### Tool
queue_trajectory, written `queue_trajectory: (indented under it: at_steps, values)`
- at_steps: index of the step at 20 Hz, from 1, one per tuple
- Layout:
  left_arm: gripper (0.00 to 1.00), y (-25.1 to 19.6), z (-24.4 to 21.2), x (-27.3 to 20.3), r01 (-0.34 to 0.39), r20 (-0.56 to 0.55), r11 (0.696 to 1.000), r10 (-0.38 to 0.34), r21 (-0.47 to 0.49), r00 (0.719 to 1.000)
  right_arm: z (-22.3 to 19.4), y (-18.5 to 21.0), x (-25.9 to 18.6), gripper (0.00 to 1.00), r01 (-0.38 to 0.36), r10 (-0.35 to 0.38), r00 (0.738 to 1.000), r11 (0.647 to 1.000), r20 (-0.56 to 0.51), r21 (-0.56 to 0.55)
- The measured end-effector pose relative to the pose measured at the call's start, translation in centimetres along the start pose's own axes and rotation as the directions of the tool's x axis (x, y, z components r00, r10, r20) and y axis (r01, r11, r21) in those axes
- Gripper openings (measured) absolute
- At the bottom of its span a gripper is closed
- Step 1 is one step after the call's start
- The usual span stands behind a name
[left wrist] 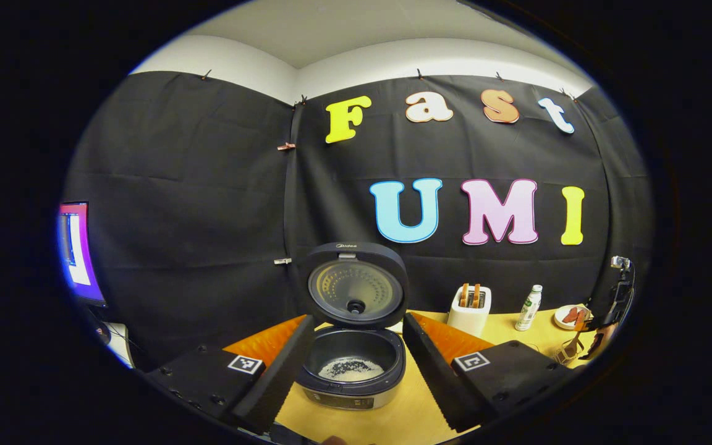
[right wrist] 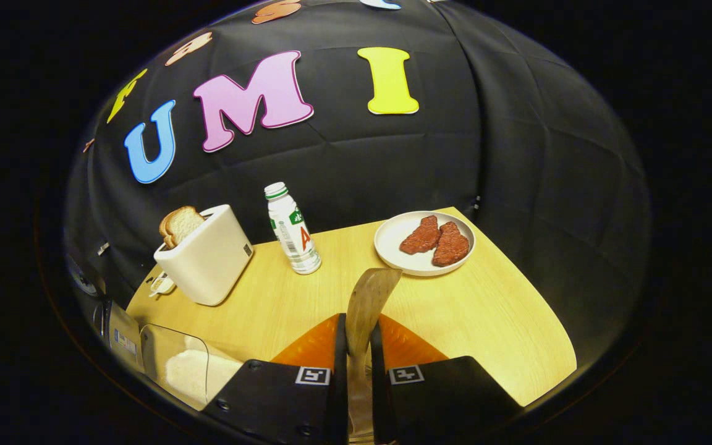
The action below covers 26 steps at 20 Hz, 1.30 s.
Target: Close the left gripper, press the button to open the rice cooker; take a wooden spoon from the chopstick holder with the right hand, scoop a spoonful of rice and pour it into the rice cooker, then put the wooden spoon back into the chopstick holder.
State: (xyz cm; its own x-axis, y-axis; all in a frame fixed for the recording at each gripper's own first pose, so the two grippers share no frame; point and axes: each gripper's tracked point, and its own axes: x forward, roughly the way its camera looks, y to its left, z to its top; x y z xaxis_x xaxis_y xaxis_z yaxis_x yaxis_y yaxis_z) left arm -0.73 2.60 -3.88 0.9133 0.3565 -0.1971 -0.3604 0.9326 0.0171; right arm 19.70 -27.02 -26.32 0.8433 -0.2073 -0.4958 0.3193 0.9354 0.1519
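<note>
rice cooker [left wrist: 353, 358] lid up, some rice in pot, framed between wide-apart left gripper [left wrist: 356, 346] fingers. right gripper [right wrist: 359, 346] clamps wooden spoon [right wrist: 369, 296], bowl up, over table [right wrist: 486, 309] near rice container [right wrist: 177, 364], likely heading back to holder.

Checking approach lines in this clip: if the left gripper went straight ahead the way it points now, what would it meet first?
Probably the rice cooker: it sits dead ahead between the left gripper's spread fingers, lid up, rice in the pot. Depth is unclear, but nothing shows nearer.
</note>
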Motion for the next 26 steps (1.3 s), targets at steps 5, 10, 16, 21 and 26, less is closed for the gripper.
queue_trajectory:
  at_steps: [5, 10, 16, 21, 26]
  values:
    - [0.97, 0.9, 0.6, -0.2, 0.003, 0.028, 0.999, -0.004, 0.032, 1.0, 0.9, 1.0, -1.9, 0.12, -0.01, 0.011, 0.999, 0.999, 0.034, -0.033]
    - [0.97, 1.7, 0.2, -0.2, 0.003, 0.028, 1.0, -0.003, 0.002, 1.0, 2.6, 1.5, -5.4, 0.11, 0.007, -0.005, 0.993, 1.0, 0.117, -0.015]
    - [0.97, 3.0, 1.0, -0.4, 0.035, 0.068, 0.999, -0.033, -0.028, 0.997, 5.8, 4.4, -10.6, 0.12, 0.003, 0.014, 0.97, 0.997, 0.243, -0.072]
    - [0.97, 4.7, 1.1, 0.2, 0.056, 0.079, 0.997, -0.052, -0.053, 0.996, 7.5, 9.7, -14.6, 0.11, -0.045, 0.07, 0.945, 0.995, 0.321, -0.086]
    - [0.97, 7.6, 1.3, 0.5, 0.04, 0.084, 0.997, -0.035, -0.062, 0.996, 7.2, 16.4, -15.7, 0.11, -0.126, 0.159, 0.931, 0.985, 0.328, -0.119]
